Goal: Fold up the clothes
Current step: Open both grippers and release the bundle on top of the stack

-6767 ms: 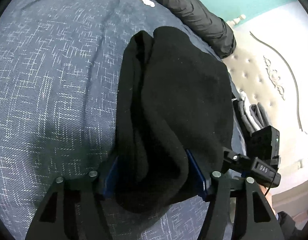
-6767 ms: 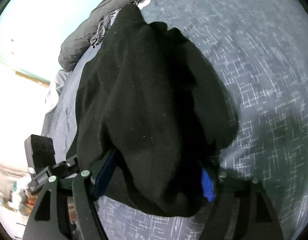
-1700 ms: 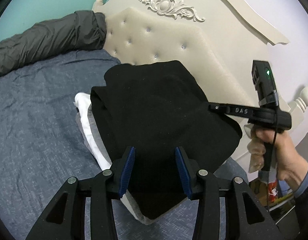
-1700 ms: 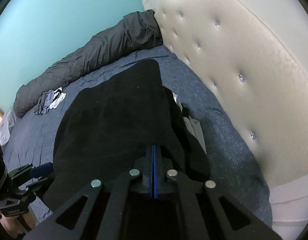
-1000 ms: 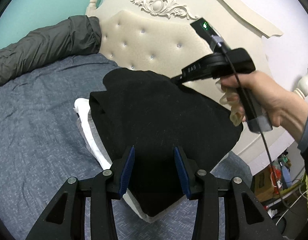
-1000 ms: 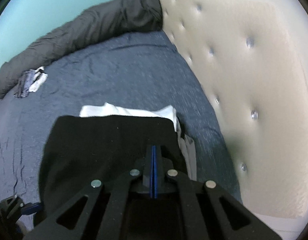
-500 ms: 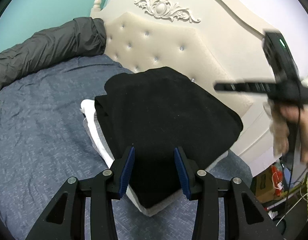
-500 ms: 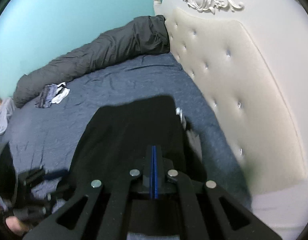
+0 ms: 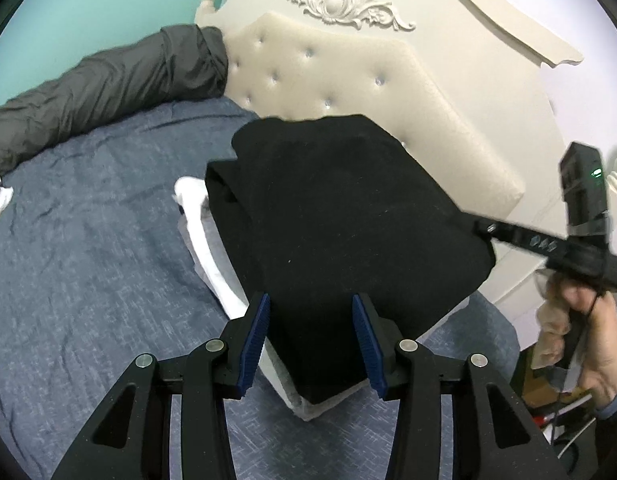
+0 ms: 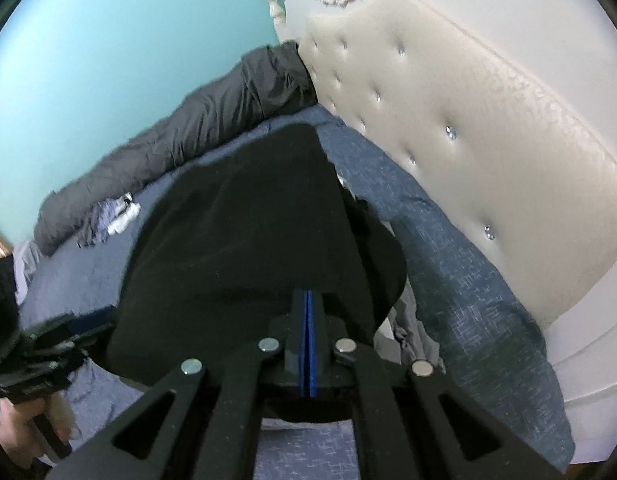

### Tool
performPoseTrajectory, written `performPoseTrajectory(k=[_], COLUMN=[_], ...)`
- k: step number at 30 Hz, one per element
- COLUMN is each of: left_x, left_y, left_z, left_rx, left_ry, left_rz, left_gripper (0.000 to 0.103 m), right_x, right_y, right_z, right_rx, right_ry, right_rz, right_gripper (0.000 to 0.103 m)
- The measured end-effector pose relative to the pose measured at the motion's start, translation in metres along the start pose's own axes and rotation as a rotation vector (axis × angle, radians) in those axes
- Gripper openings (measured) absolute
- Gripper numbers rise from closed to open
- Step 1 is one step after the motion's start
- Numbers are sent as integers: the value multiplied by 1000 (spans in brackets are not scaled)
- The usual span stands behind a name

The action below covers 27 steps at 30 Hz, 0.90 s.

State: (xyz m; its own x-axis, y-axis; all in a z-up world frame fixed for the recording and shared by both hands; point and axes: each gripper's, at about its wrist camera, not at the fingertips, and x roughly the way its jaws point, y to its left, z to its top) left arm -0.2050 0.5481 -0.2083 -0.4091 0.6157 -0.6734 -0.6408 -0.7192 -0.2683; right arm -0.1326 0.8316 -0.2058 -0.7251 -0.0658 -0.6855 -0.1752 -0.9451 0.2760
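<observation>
Folded black garment (image 9: 340,216) set on the stack of folded clothes (image 9: 212,264) at the head of the bed (image 9: 88,264).

It lies squared on top, near the headboard (image 9: 348,80), likely so the finished pieces stay together. The left gripper (image 9: 312,340) is spread, its blue pads either side of the near corner without pinching it. The right gripper (image 10: 308,344) has its pads pressed together, apparently on nothing, though the garment's edge lies close beneath. Only the left view shows the white layers underneath and the right hand (image 9: 588,332); only the right view shows the loose clothes (image 10: 112,216) beside the grey duvet (image 10: 212,120).
</observation>
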Motion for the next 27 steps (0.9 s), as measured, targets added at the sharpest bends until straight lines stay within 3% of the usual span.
performPoseTrajectory(k=[3, 13, 27], left_x=[-1, 2, -52], left_y=[6, -1, -6], left_z=[-1, -5, 2], left_rx=[-19, -15, -15], left_ry=[1, 12, -28], left_rz=[10, 11, 51], left_gripper=[46, 47, 46], right_x=[-16, 9, -51], right_y=[6, -5, 24], right_z=[3, -16, -10], right_rx=[2, 13, -11], right_ry=[-60, -19, -102], right_rz=[-9, -99, -70], right_gripper=[0, 0, 0])
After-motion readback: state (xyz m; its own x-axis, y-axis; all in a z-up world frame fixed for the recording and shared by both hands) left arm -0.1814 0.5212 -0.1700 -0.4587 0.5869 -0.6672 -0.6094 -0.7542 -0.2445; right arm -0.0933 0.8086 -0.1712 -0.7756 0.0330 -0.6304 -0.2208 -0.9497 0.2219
